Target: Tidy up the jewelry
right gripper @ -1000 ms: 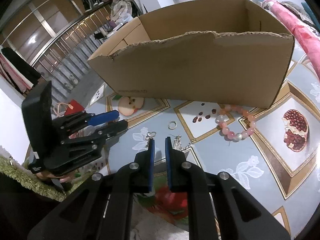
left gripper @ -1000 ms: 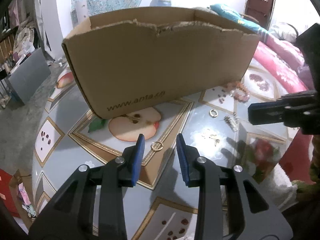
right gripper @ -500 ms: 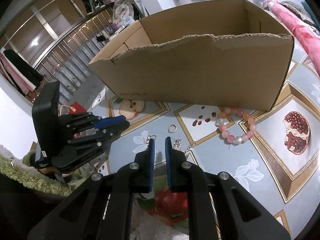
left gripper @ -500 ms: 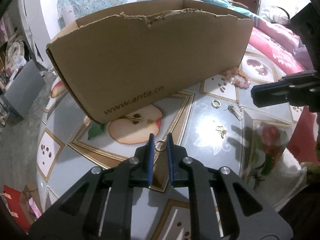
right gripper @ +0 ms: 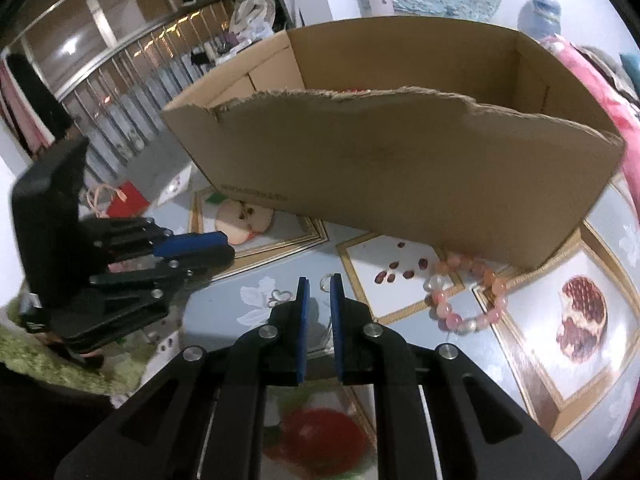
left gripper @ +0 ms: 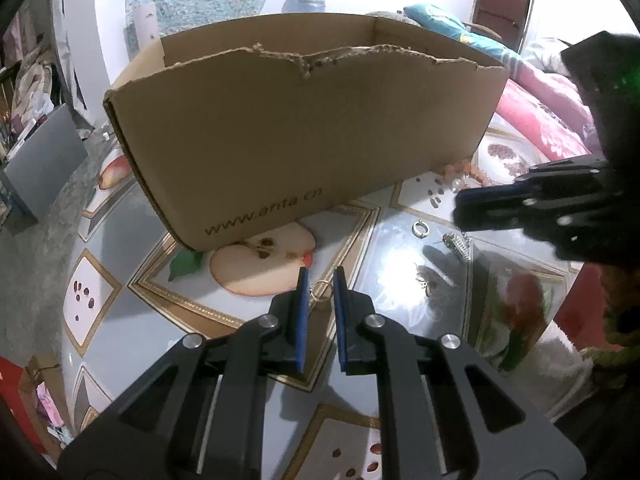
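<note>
My left gripper (left gripper: pixel 321 284) is shut on a small gold ring (left gripper: pixel 320 292), which sits between its blue pad tips just in front of the cardboard box (left gripper: pixel 300 140). My right gripper (right gripper: pixel 319 286) is shut with nothing between its pads, hovering over the table. A silver ring (right gripper: pixel 326 280) lies just beyond its tips, a small twisted charm (right gripper: pixel 280 296) to their left. A pink bead bracelet (right gripper: pixel 468 296) lies against the box's (right gripper: pixel 400 168) near right corner. The left gripper (right gripper: pixel 228 246) shows at the left of the right wrist view.
The table carries a glossy fruit-print cloth (left gripper: pixel 120 240). A silver chain piece (left gripper: pixel 458 244) and the silver ring (left gripper: pixel 420 229) lie under the right gripper (left gripper: pixel 464 202). Something red shows inside the box. A green fuzzy cloth (right gripper: pixel 60 364) borders the table's near edge.
The left jaws closed around the gold ring and have stayed there. The right gripper rolled and shifted a little sideways; the box and bracelet now sit further right in its view.
</note>
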`<state>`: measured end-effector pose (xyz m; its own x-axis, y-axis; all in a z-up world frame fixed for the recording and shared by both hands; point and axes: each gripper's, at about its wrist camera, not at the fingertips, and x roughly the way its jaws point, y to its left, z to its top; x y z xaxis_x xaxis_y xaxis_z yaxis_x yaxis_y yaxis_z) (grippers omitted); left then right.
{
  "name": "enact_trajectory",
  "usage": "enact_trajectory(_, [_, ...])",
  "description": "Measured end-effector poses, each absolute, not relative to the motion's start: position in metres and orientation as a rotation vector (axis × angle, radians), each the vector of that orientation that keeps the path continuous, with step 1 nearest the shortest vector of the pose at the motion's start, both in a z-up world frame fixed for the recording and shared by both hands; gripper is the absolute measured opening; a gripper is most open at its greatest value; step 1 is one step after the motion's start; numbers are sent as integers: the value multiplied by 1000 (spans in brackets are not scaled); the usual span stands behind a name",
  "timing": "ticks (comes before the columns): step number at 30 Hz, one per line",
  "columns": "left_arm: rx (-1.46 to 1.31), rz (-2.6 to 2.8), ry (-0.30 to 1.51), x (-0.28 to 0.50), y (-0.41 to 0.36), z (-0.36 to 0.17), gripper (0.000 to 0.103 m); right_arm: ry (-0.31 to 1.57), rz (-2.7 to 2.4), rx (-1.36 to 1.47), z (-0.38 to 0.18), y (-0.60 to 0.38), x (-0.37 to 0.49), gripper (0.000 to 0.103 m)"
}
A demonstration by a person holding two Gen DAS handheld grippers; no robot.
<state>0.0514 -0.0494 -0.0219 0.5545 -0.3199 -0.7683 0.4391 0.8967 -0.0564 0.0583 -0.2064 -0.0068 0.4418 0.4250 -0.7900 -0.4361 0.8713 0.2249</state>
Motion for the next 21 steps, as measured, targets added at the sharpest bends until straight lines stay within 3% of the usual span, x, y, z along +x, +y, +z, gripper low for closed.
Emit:
enact_trajectory(6, [138, -457, 872, 51, -49, -22, 11, 975, 540, -116, -14, -197, 65, 19])
enact_trajectory(18, [138, -466, 874, 51, -44, -24, 11, 979, 683, -257, -25, -186, 75, 19])
enact_trajectory(21, [136, -465, 873, 51, -44, -24, 11, 977, 707, -277, -25, -186, 75, 15])
